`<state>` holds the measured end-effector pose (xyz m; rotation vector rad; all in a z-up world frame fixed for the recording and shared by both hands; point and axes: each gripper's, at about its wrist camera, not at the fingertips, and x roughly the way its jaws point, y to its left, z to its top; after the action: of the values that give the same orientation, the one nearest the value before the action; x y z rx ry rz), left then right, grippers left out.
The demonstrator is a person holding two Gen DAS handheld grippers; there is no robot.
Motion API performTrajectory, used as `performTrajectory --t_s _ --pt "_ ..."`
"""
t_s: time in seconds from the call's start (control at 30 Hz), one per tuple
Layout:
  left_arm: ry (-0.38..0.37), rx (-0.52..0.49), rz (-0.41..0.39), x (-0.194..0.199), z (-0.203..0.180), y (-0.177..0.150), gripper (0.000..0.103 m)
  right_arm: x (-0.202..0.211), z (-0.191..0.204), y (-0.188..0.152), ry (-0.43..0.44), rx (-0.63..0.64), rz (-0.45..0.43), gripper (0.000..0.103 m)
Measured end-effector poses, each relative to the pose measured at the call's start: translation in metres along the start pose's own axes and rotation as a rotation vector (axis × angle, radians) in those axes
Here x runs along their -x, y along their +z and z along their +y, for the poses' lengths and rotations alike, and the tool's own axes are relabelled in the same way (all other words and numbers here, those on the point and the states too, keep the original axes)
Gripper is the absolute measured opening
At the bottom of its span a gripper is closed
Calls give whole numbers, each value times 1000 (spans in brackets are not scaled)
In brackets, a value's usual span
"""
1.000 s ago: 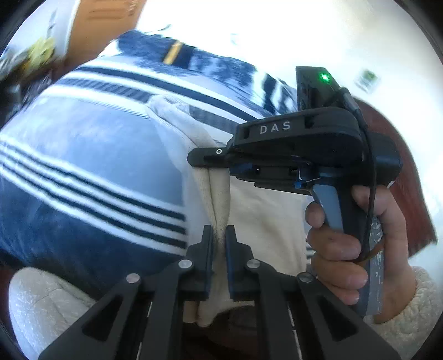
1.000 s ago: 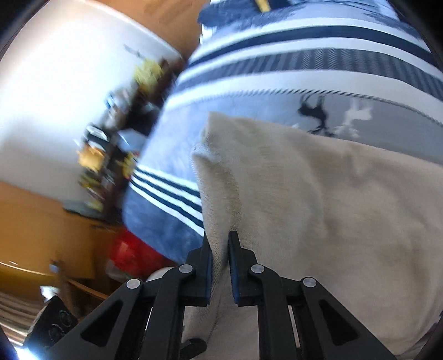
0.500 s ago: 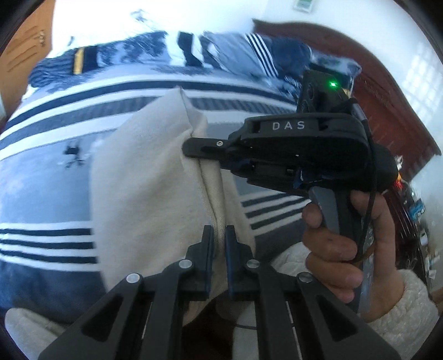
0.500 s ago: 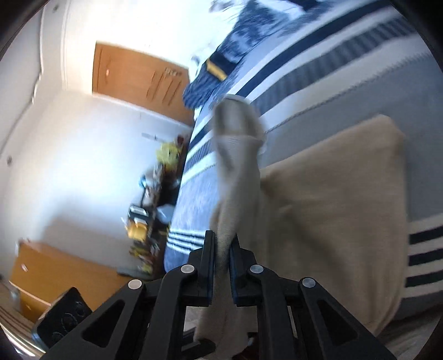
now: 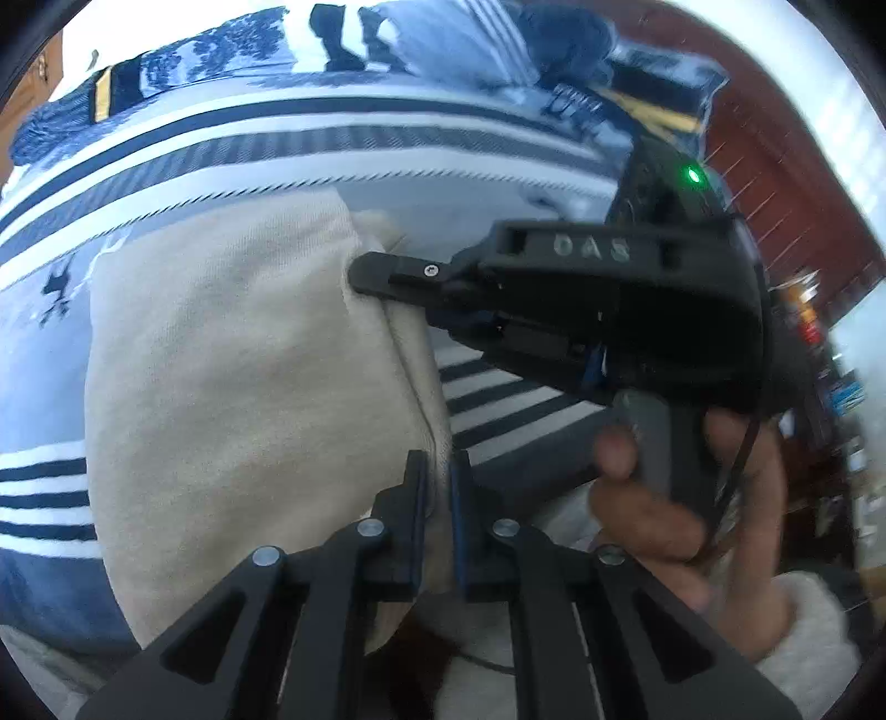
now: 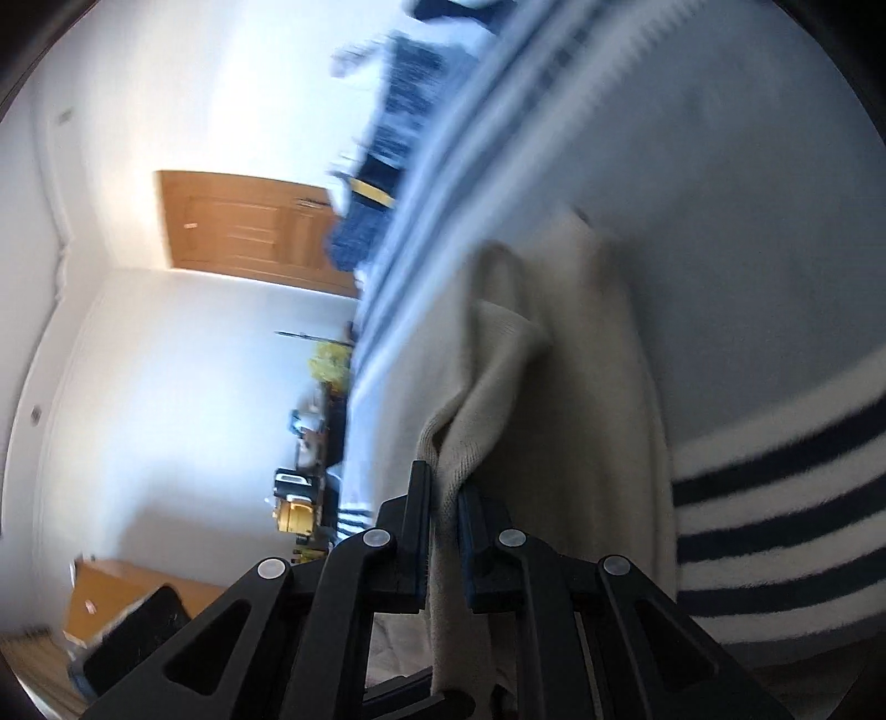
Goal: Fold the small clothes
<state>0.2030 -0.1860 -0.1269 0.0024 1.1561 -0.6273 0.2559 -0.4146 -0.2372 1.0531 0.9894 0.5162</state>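
Garment (image 5: pixel 232 387) on blanket (image 5: pixel 332 155), pillows (image 5: pixel 443 39) behind, door (image 6: pixel 243 227) beyond

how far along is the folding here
Early to midway, I'd judge. Done: the cream garment is picked up, with both grippers clamped on its edge. In hand: the left gripper and right gripper carry that edge over the striped blanket. Left: lay it down, release, and finish any further folds.

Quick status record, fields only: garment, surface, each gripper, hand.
garment: cream knit garment, partly draped over the bed, one edge lifted
surface: striped blue-and-white blanket
left gripper: shut on the garment's edge
right gripper: shut on a bunched edge of the garment
hand: holds the right gripper's handle, white fleece sleeve
background: wooden door, blurred
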Motion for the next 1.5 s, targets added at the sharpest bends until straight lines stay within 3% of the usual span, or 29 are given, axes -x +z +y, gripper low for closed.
performTrajectory --t_s 0.1,0.17,0.23,0.3,0.33,0.43,0.5,0.6,0.7,0.8,0.83,0.87,0.97,1.07,1.13,1.2,1.23,1.3,1.37,1.43,1.5 --pt "12 -52 47 -17 -10 4 8 12 4 3 -17 37 -34 9" --pt "36 -61 114 -45 -7 -2 8 12 -12 0 -72 10 -9 9" --pt "34 -3 188 -64 2 -12 8 -2 -44 -2 -150 -77 54 12" --pt "-28 38 167 -56 7 -21 11 -1 -58 -4 -176 -134 52 13" --pt "-50 31 151 -46 7 -25 19 4 -56 -5 -171 -122 39 15" --pt "-106 18 101 -8 15 -36 39 22 -38 -13 -151 -69 -38 60" --pt "-93 23 57 16 26 -42 44 35 -27 -28 -148 -43 -76 60" --pt "-8 71 -5 39 57 -54 55 37 -10 -53 -160 -22 -75 60" --pt "82 162 -7 37 98 -68 55 31 9 -82 -247 45 -29 60" --pt "127 246 -8 31 126 -83 55 10 14 -100 -455 124 44 57" --pt "132 262 2 28 130 -81 55 4 15 -102 -498 139 65 51" --pt "127 276 15 24 135 -85 55 -6 13 -103 -551 150 94 36" --pt "111 298 38 18 141 -96 55 -14 10 -99 -611 153 106 13" --pt "80 283 41 14 143 -97 59 3 23 -103 -614 171 24 8" --pt "93 258 59 6 140 -99 61 4 18 -105 -660 160 25 8" --pt "106 250 86 -5 138 -101 61 -7 0 -102 -686 96 92 13" --pt "98 253 85 -3 138 -101 61 -6 -4 -101 -681 71 99 20" --pt "73 270 53 8 139 -100 61 5 -1 -99 -658 44 62 38" --pt "44 295 14 17 145 -98 61 22 2 -103 -572 24 11 65" --pt "16 340 -11 23 154 -96 62 33 -2 -105 -507 -14 -13 72" --pt "-9 395 -17 22 165 -94 63 37 -12 -110 -472 -40 3 72"
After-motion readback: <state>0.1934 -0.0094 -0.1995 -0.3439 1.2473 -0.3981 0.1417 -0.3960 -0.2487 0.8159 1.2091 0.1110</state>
